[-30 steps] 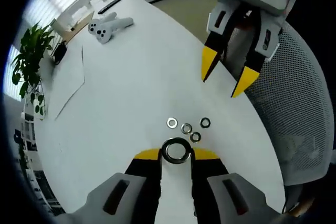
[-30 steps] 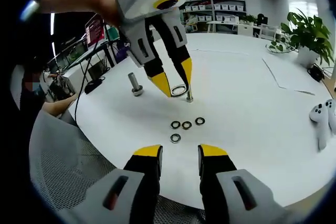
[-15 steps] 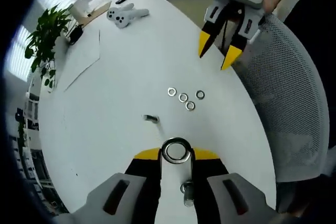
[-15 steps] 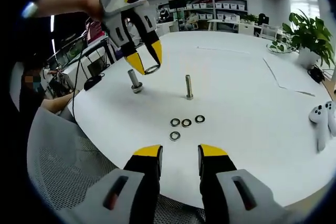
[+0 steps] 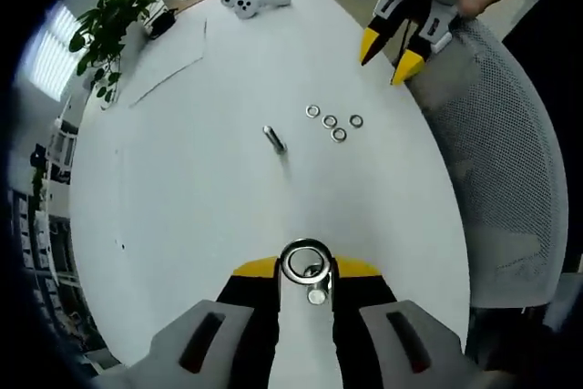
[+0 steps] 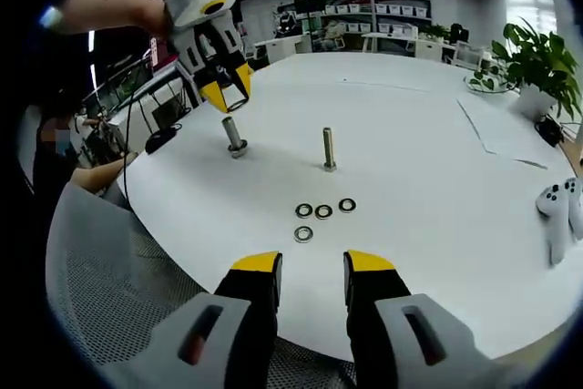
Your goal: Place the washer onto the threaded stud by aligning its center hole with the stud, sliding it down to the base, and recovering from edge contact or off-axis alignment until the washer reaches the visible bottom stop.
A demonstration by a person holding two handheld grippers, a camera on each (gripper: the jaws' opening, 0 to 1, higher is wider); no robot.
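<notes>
Washer (image 5: 304, 261) is pinched flat by its rim between the left gripper (image 6: 225, 96) tips, hole facing down, hovering just above the stud (image 6: 235, 137) near the table (image 5: 209, 189) edge, presumably to line hole and stud up before lowering; not yet threaded on. Right gripper (image 6: 311, 266) hangs back over the near rim, jaws slightly apart, holding nothing.

Count: one held washer, four spare washers (image 6: 322, 212) lying loose, two upright studs including a taller one (image 6: 328, 149) mid-table.
</notes>
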